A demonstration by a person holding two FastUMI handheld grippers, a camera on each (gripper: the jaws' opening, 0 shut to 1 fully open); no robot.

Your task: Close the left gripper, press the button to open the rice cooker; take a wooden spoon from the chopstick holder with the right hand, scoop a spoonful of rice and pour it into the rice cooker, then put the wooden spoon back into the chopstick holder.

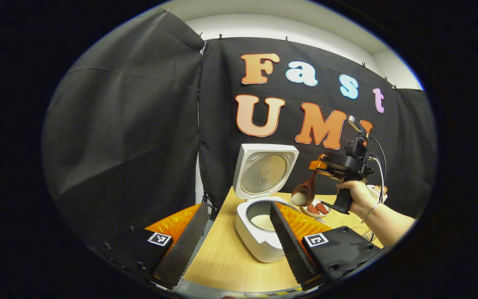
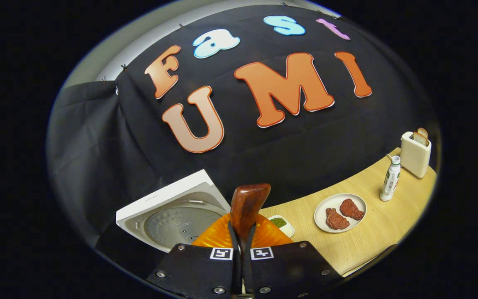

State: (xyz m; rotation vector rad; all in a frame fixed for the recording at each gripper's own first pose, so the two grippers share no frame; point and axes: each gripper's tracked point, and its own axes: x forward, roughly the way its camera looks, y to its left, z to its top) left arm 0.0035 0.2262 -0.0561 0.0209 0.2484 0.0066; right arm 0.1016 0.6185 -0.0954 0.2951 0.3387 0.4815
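Rice heaped loose on the stiff, light wooden spoon (image 1: pixel 304 192) spills easily, so the right tool (image 2: pixel 241 249), clamped on its handle, holds it above-right of the rice cooker (image 1: pixel 259 228); left tool (image 1: pixel 239 241) gapes empty.

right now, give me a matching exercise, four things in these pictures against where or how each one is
Things:
1. rice cooker lid
2. wooden spoon
3. white plate
4. toaster

States:
a. holds two pieces of meat
b. swung up, standing open
c. has bread sticking out of its top
d. held in the right tool, with rice in its bowl

Pairs: 1-b, 2-d, 3-a, 4-c
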